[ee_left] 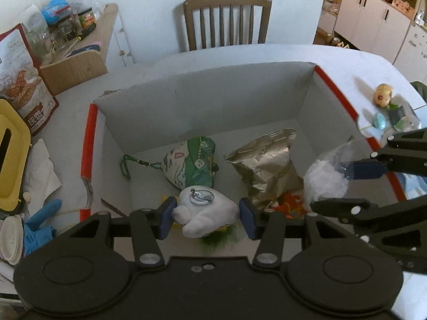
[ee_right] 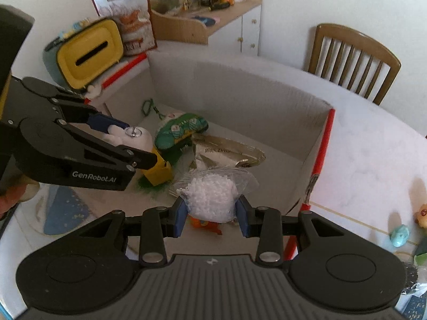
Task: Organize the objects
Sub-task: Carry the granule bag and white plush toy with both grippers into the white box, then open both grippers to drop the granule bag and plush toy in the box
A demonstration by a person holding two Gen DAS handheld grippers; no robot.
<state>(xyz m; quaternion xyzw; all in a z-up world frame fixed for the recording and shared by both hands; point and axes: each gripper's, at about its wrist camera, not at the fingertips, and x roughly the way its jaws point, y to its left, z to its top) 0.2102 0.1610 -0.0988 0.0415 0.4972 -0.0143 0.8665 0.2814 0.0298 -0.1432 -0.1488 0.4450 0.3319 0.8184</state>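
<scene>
Gripping from both sides, the left gripper [ee_left: 205, 214] has its blue pads against a white plush toy with a round metal badge pinned on top [ee_left: 204, 210]; a yellow and green part hangs beneath it. The gripper is held level over the near-left part of the open grey cardboard box with red edges [ee_left: 202, 98], fingers pointing toward the far wall.

The right gripper [ee_right: 210, 213] is clamped on a clear plastic bag of small white beads [ee_right: 210, 194] — the bag bulges between the pads, above the near-right part of the same box. It reaches in from the right side, angled toward the left gripper.

On the box floor lie a green and white patterned pouch with a green cord [ee_left: 193, 164], a crumpled silver foil packet [ee_left: 269, 165] and a small orange item [ee_left: 289, 201], partly hidden. On the white table [ee_left: 293, 53] — a small blond doll head [ee_left: 383, 94] and a turquoise egg-shaped object [ee_left: 379, 120] lie right of the box.
</scene>
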